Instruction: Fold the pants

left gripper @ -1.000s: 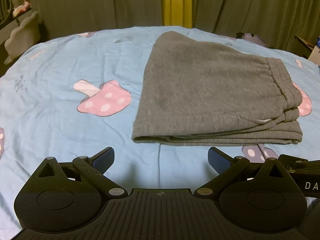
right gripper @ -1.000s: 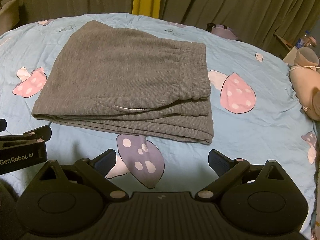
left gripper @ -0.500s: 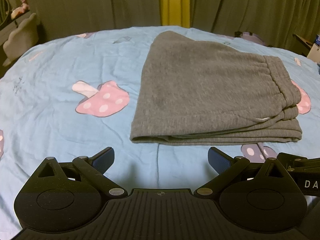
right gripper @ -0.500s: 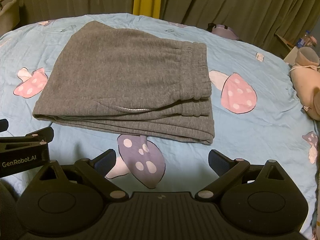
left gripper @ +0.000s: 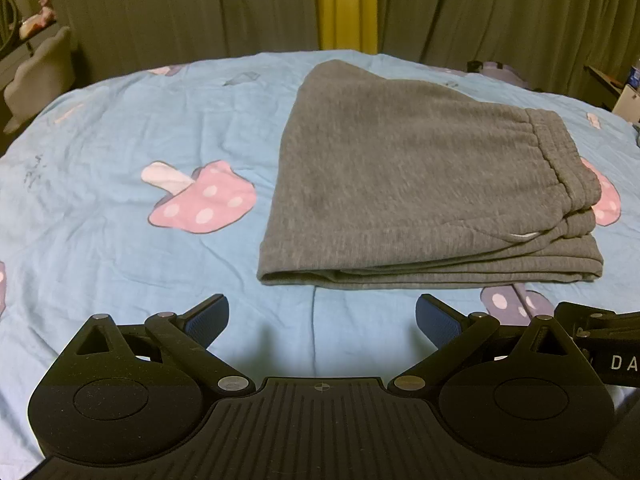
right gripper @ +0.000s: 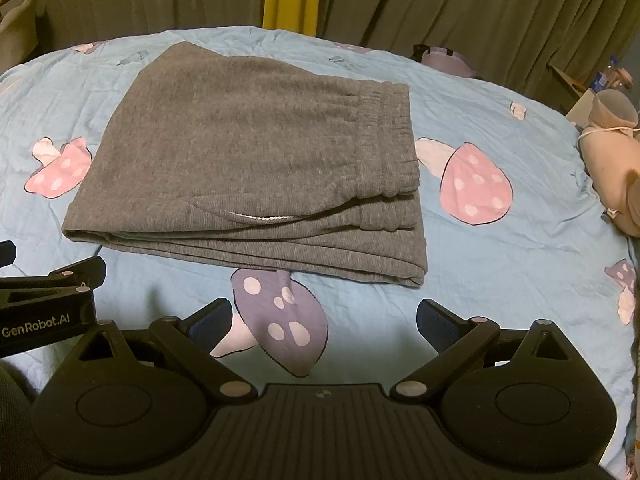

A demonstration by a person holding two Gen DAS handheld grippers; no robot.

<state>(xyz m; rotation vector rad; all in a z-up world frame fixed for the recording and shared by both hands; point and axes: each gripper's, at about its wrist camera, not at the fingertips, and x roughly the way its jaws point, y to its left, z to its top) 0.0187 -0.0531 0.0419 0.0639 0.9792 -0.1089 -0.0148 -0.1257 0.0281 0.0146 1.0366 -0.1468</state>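
Grey sweatpants (left gripper: 420, 184) (right gripper: 256, 160) lie folded in several layers on the blue mushroom-print bedsheet (left gripper: 120, 184) (right gripper: 500, 280), elastic waistband on the right. My left gripper (left gripper: 322, 318) hovers open just short of the stack's near folded edge, nothing between its fingers. My right gripper (right gripper: 324, 320) is open too, held above a purple mushroom print in front of the stack's near right part, touching nothing. Each gripper's side shows at the edge of the other's view.
Dark green curtains with a yellow strip (left gripper: 344, 4) hang behind the bed. A beige stuffed toy (right gripper: 612, 168) lies at the bed's right edge. A pale chair (left gripper: 36, 76) stands at the far left. Bare sheet stretches to the left of the pants.
The left gripper's view has drifted slightly, so the pants sit a little more to the left. Both grippers stay open and the pants have not moved.
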